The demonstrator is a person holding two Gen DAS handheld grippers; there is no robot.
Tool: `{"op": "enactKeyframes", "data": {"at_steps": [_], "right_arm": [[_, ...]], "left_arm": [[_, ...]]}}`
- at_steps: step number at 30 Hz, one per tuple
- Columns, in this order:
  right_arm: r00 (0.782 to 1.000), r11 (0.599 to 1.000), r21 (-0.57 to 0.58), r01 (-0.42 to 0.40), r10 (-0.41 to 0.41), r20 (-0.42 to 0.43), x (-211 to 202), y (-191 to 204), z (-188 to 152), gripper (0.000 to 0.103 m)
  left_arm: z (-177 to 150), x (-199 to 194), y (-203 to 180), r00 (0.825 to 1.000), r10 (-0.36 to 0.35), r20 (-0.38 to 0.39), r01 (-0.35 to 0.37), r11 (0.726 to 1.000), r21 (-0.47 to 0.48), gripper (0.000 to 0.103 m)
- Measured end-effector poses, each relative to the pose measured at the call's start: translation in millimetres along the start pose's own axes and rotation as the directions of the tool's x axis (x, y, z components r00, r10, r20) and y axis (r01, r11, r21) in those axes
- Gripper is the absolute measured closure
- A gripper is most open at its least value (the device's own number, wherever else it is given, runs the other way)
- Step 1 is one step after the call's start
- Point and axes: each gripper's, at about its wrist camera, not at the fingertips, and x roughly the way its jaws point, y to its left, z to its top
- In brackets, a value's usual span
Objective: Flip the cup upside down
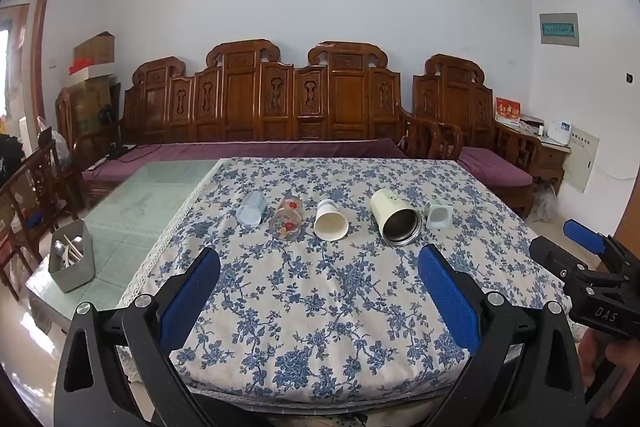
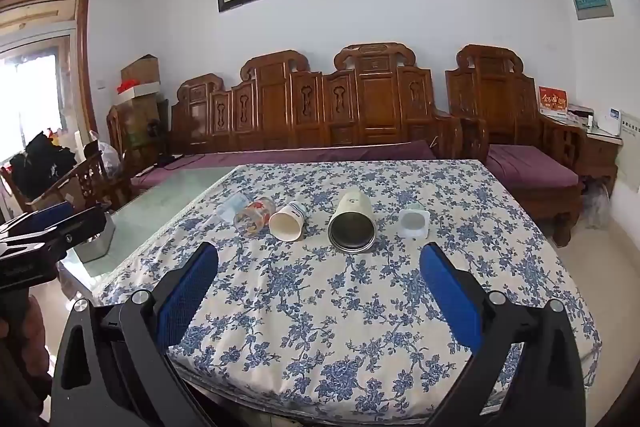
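Note:
Several cups lie on their sides in a row on the blue floral tablecloth (image 1: 320, 291), mouths toward me: a pale blue cup (image 1: 251, 209), a flowered glass (image 1: 286, 219), a white paper cup (image 1: 330, 221), a cream steel-lined mug (image 1: 396, 217) and a small pale green cup (image 1: 439, 214). In the right wrist view the row shows again: the glass (image 2: 254, 217), paper cup (image 2: 286, 222), mug (image 2: 353, 221), small cup (image 2: 414, 223). My left gripper (image 1: 319, 267) is open and empty, short of the row. My right gripper (image 2: 319, 263) is open and empty, likewise near the table's front.
A grey holder with utensils (image 1: 72, 263) stands on the bare glass tabletop (image 1: 152, 195) at the left. A carved wooden bench with purple cushions (image 1: 280, 107) runs behind the table. The right gripper also shows at the right edge of the left wrist view (image 1: 592, 267).

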Motion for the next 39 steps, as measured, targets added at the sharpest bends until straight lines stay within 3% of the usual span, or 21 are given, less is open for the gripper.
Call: {"op": "enactKeyframes", "data": {"at_steps": [39], "right_arm": [[1.0,1.0,0.001,-0.011,0.011,0.011,-5.4,5.4,3.5,0.002]], "left_arm": [[2.0,-5.7,-1.2,1.0,0.002,0.016,-0.002,1.0,0.007,0.008]]}}
